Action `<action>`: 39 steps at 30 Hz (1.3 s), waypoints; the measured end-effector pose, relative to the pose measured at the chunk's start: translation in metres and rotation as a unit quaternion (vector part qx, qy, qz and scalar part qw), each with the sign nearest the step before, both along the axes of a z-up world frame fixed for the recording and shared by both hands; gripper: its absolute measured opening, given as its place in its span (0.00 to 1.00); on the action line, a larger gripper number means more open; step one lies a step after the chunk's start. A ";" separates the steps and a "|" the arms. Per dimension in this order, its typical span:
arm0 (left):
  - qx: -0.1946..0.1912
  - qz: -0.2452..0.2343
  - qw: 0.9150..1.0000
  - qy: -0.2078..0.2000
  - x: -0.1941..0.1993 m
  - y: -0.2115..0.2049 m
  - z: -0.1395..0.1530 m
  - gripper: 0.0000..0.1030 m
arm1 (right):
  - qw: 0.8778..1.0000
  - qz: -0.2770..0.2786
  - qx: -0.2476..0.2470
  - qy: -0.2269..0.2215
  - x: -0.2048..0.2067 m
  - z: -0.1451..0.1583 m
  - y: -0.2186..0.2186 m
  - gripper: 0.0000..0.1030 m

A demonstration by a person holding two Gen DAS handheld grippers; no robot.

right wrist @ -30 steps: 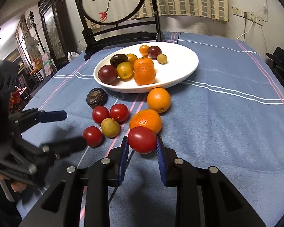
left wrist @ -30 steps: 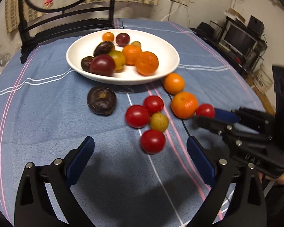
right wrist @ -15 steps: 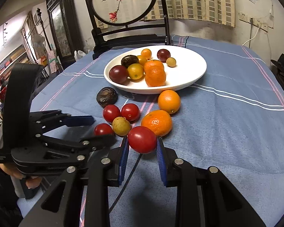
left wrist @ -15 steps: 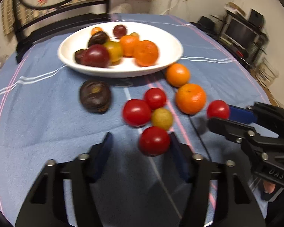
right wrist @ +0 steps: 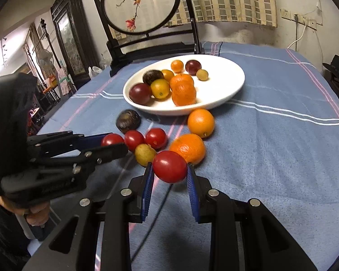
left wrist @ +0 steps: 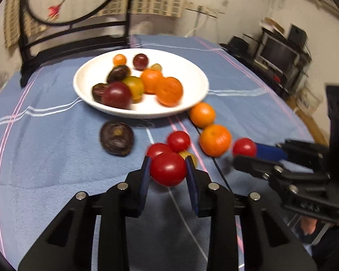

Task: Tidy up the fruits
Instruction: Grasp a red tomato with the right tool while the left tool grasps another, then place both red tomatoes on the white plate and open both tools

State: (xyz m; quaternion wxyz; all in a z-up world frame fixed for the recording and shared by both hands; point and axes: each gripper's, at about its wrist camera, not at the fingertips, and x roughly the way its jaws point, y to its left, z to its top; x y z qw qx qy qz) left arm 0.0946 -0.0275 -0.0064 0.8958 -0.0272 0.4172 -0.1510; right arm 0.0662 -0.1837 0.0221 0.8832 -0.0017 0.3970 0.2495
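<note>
Inside white bowl (right wrist: 232, 88): oranges (right wrist: 183, 90), dark and yellow tomatoes (right wrist: 160, 88).

Both cameras ride just behind their own fingers and look down at a slant across the blue-clothed table (left wrist: 45, 158) toward its far edge, where a dark wooden chair (right wrist: 147, 47) stands. The left wrist view sits close over the near edge, somewhat blurred, and faces the white bowl (left wrist: 192, 103) with the room's right wall behind. The right wrist view (sharper) looks from further right and takes in the room's left side. Both share the bowl, the loose fruit before it, and each shows the other gripper at its border
</note>
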 end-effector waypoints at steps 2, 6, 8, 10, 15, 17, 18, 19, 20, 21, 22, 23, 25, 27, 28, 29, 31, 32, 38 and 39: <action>-0.009 0.017 1.000 0.006 0.010 0.006 0.006 0.29 | 1.000 0.002 0.006 -0.008 0.003 0.011 0.002 0.28; 0.007 0.030 0.999 -0.013 0.025 0.006 0.026 0.29 | 0.999 -0.007 -0.004 -0.031 0.020 0.035 0.008 0.28; 0.010 0.042 0.999 -0.023 0.038 0.007 0.038 0.29 | 0.999 -0.015 -0.004 -0.038 0.034 0.043 0.011 0.28; 0.006 0.054 0.998 -0.029 0.050 0.009 0.047 0.29 | 0.999 -0.023 -0.002 -0.044 0.047 0.049 0.013 0.28; -0.001 0.088 0.996 -0.020 0.095 0.012 0.057 0.29 | 0.997 -0.059 0.012 -0.040 0.094 0.039 0.012 0.28; 0.003 0.096 0.995 -0.012 0.112 0.008 0.053 0.29 | 0.997 -0.069 0.018 -0.023 0.113 0.027 0.012 0.28; 0.007 0.098 0.995 -0.009 0.118 0.006 0.051 0.29 | 0.997 -0.074 0.019 -0.015 0.121 0.020 0.012 0.28; 0.011 0.099 0.995 -0.006 0.124 0.004 0.048 0.29 | 0.997 -0.077 0.020 -0.009 0.125 0.016 0.012 0.28; 0.016 0.100 0.995 -0.001 0.130 0.000 0.045 0.29 | 0.996 -0.080 0.024 0.000 0.131 0.010 0.011 0.31; 0.019 0.100 0.995 0.004 0.134 -0.002 0.042 0.29 | 0.996 -0.082 0.030 0.006 0.134 0.007 0.009 0.39; 0.019 0.101 0.995 0.006 0.137 -0.004 0.040 0.34 | 0.996 -0.084 0.035 0.006 0.134 0.005 0.006 0.46; 0.012 0.101 0.995 0.003 0.140 -0.005 0.039 0.46 | 0.995 -0.089 0.038 0.003 0.134 0.005 0.003 0.55; 0.009 0.111 0.994 -0.014 0.138 -0.006 0.039 0.60 | 0.995 -0.091 0.036 0.004 0.133 0.004 0.000 0.55; 0.014 0.113 0.993 -0.025 0.135 -0.009 0.040 0.61 | 0.995 -0.093 0.042 0.009 0.133 0.003 -0.005 0.55; 0.017 0.109 0.994 -0.025 0.133 -0.010 0.040 0.63 | 0.995 -0.095 0.042 0.012 0.133 0.003 -0.006 0.55; 0.020 0.108 0.994 -0.023 0.131 -0.010 0.040 0.65 | 0.994 -0.097 0.041 0.014 0.132 0.003 -0.007 0.55; 0.022 0.113 0.993 -0.021 0.123 -0.007 0.041 0.71 | 0.994 -0.097 0.038 0.016 0.130 0.002 -0.007 0.55; 0.023 0.121 0.992 -0.020 0.116 -0.002 0.042 0.76 | 0.995 -0.097 0.037 0.016 0.128 0.003 -0.007 0.55; -0.004 0.148 0.989 -0.010 0.080 0.023 0.040 0.85 | 0.996 -0.089 0.030 0.007 0.111 0.010 -0.008 0.64; -0.010 0.153 0.988 -0.007 0.074 0.028 0.038 0.85 | 0.996 -0.086 0.027 0.005 0.108 0.010 -0.007 0.64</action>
